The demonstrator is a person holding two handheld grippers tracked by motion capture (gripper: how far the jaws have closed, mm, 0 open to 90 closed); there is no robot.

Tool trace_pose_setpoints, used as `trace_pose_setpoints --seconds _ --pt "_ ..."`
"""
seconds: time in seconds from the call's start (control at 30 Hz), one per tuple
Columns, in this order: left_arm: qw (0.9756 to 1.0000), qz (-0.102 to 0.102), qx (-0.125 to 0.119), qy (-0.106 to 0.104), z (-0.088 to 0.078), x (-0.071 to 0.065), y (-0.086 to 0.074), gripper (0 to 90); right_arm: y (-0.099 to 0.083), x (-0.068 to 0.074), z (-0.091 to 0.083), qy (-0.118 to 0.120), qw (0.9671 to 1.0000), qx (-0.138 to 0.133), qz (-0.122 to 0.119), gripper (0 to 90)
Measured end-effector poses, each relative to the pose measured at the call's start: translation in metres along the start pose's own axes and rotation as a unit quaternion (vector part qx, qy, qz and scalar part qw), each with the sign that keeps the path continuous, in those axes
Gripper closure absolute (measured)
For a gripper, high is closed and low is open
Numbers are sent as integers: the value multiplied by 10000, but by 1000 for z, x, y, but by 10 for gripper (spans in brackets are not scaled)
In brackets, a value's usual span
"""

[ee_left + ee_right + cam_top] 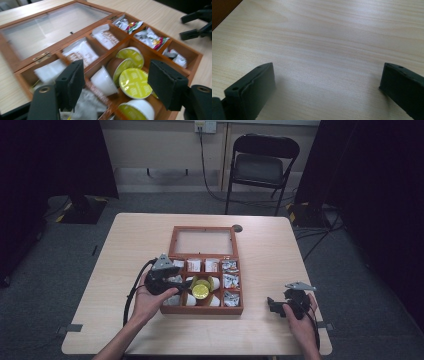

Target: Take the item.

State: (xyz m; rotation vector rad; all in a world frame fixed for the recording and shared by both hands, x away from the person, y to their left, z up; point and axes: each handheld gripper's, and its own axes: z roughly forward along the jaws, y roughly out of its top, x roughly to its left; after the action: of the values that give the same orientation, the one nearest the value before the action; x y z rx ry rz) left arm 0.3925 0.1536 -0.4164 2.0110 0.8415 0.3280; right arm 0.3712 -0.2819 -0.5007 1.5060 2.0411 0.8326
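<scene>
**Left Gripper Over the Capsule Box**

Pale wooden table on grey carpet, dark curtains either side, black folding chair against the back wall beneath a wall socket. Wooden box at the table's middle, glass lid laid back, compartments holding white sachets, foil packets and coffee capsules with yellow-green lids.

Left gripper reaching in over the box's left side, held from below by the left hand; jaws parted around empty air above the capsules, clamping nothing. Right gripper resting low on the table well right of the box, jaws spread wide over bare wood, gripping nothing.

Lettering on sachets and lids too blurred to read.
</scene>
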Motion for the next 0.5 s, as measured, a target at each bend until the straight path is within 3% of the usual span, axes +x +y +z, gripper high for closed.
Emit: trace_pose_setpoints --seconds 0.2,0.3,0.5 --pt "10000 17 18 -67 10 -2 8 298 0 0 0 -1 10000 -1 0 0" --pt "9998 2 87 -199 16 -5 7 339 0 0 0 0 10000 -1 0 0" --pt "9983 51 337 -466 33 -14 2 340 0 0 0 -2 10000 -2 -2 0"
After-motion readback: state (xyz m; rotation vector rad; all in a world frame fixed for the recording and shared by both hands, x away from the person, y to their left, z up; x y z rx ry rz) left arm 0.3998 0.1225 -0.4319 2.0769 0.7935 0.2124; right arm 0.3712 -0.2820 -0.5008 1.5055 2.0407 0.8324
